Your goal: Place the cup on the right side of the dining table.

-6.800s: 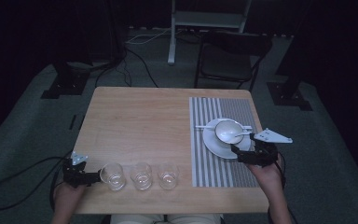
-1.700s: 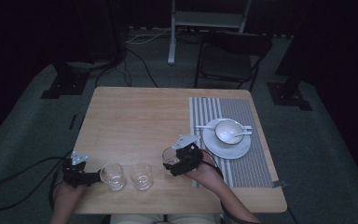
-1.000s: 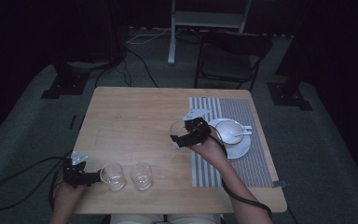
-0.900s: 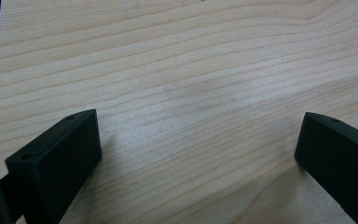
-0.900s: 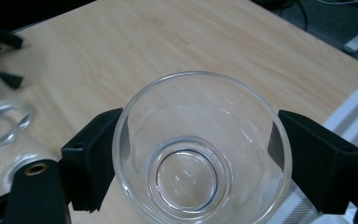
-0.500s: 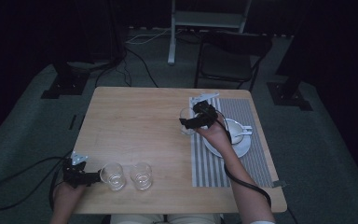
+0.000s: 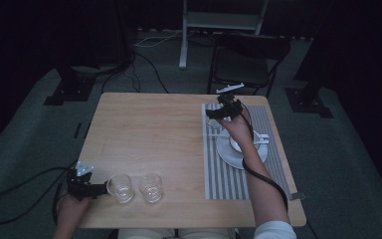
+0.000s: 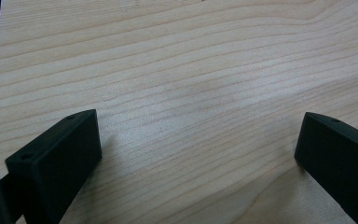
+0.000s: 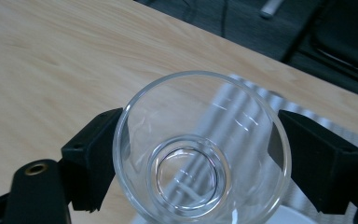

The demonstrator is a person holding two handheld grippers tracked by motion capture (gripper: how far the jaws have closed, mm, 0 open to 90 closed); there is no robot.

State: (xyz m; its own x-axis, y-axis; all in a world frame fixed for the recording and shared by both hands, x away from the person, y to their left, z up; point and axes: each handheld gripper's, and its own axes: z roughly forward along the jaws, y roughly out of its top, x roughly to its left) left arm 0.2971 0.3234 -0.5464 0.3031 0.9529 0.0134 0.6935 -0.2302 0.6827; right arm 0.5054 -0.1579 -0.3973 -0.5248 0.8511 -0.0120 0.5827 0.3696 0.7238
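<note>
1. The right gripper (image 9: 196,154) had its jaws clamped on either side of one clear glass (image 9: 200,149), held above the far corner of the striped mat (image 7: 229,174).
2. The left gripper (image 8: 198,154) kept its jaws wide apart with bare wood between them, low over the surface (image 7: 149,134) near its front left corner.
3. Two more glasses stood just beside it: one (image 7: 120,187) nearest, the other (image 7: 151,186) next along.
4. One white plate (image 7: 229,154) lay on the mat, partly hidden by the right hand (image 7: 236,127).
</note>
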